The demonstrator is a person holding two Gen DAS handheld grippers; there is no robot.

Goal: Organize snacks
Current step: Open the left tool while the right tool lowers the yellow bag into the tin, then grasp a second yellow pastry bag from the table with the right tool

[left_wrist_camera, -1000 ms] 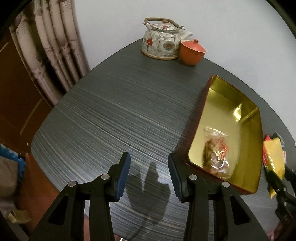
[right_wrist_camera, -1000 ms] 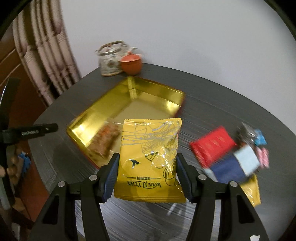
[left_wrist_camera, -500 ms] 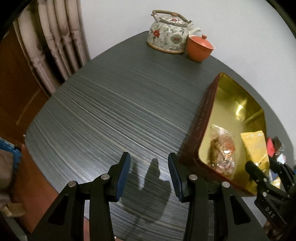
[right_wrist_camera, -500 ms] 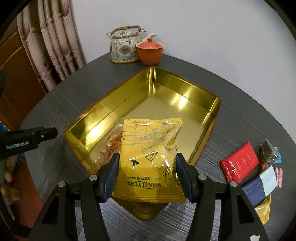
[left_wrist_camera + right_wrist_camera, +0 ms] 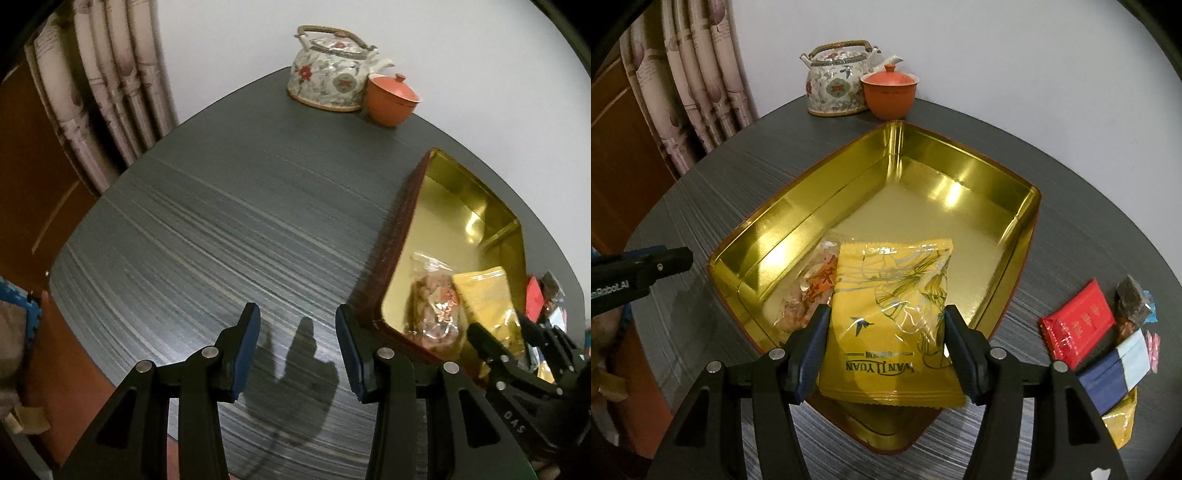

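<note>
table: dark striped top; carries tin, tea set at far edge, loose snacks along right edge.
gold tin: mid-table, open, mostly bare floor; one clear-wrapped snack lying in near-left corner.
yellow packet: over tin's near corner, far end low beside the clear-wrapped snack, near end overhanging the rim.
right gripper: fingers astride the packet's sides, have just been easing apart; likely letting go.
step: drop packet flat on tin floor; push further in before full release, else near end may catch the rim and tip out.
left gripper: fingers narrowly apart, nothing between, over bare table just left of the tin; not in the way.
teapot, orange lidded cup: far edge, well clear.
leftovers: red packet, navy-white bar, small wrapped sweets, another yellow packet near right edge; clear of the drop.
</note>
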